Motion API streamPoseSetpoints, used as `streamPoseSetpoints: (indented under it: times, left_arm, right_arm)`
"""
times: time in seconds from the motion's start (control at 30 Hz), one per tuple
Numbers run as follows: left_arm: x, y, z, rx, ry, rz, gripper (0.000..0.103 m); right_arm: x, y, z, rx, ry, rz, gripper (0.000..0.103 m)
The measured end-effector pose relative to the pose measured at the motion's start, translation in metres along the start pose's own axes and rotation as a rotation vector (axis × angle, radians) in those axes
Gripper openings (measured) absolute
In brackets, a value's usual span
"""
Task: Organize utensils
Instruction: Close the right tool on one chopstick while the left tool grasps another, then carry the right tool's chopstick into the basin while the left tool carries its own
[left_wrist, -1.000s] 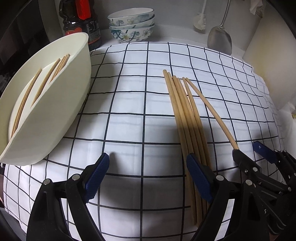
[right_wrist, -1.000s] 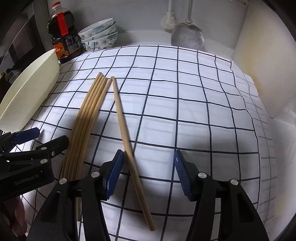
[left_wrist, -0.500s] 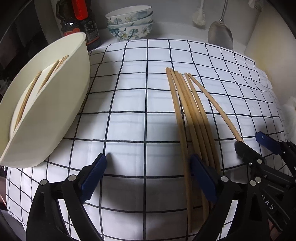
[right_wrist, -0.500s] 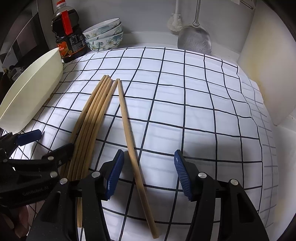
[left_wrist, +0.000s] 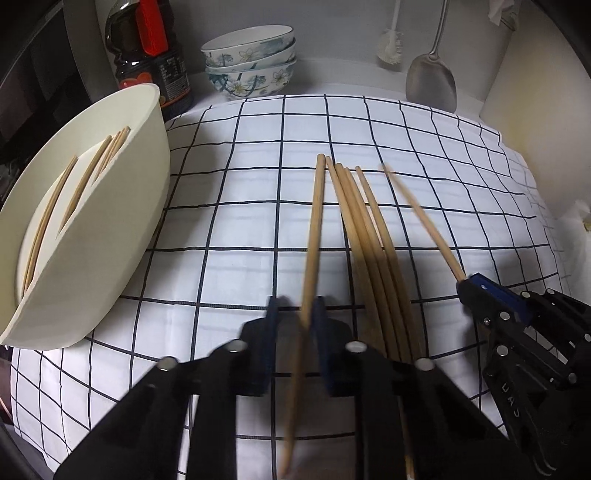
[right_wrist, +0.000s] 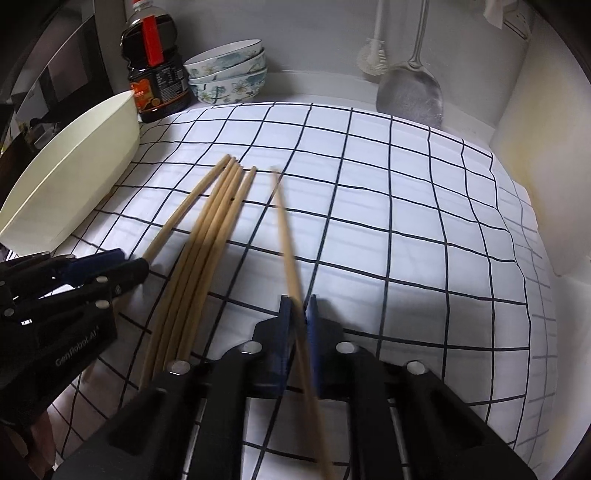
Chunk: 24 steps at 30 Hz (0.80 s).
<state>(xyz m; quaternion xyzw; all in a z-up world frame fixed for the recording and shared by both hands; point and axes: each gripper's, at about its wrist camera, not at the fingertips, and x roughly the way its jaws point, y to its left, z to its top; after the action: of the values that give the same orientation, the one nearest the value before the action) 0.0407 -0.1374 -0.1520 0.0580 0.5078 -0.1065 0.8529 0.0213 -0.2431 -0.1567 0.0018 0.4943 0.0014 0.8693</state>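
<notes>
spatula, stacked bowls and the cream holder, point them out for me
spatula (left_wrist: 430, 83), left wrist view, on the flat metal blade
stacked bowls (left_wrist: 251, 62), left wrist view, on the side of the middle bowl
cream holder (left_wrist: 110, 236), left wrist view, on its outer wall

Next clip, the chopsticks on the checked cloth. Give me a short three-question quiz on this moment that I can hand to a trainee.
1. True or false: each hand-held gripper is shut on one chopstick.
2. Multiple choice: where do the chopsticks already put away lie? A) in the stacked floral bowls B) in the cream tub C) beside the metal spatula
3. Fill in: between the two gripped chopsticks, ___ loose chopsticks lie on the cloth.

Key
1. True: the left hand-held gripper pinches the left chopstick, the right hand-held gripper the right chopstick.
2. B: they lie in the cream tub, not in the floral bowls or by the spatula.
3. Four loose chopsticks on the checked cloth.
</notes>
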Motion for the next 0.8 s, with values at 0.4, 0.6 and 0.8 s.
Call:
streamPoseSetpoints:
  times: [0.4,0.6,0.8]
  left_arm:
    - [-0.031,0.017,0.008,-0.022,-0.016,-0.063,0.007]
    - [-0.070,0.041,0.022,-0.051,-0.080,-0.080,0.007]
    - [-0.105,0.085,0.039,-0.079,-0.155,-0.043,0.007]
  right_arm:
    - [-0.028,-0.004,0.006,0.105,-0.011,0.071,0.006]
    - [-0.061,0.018,0.029,0.102,-0.065,0.104,0.006]
    - [-0.081,0.059,0.060,0.057,-0.115,0.140,0.006]
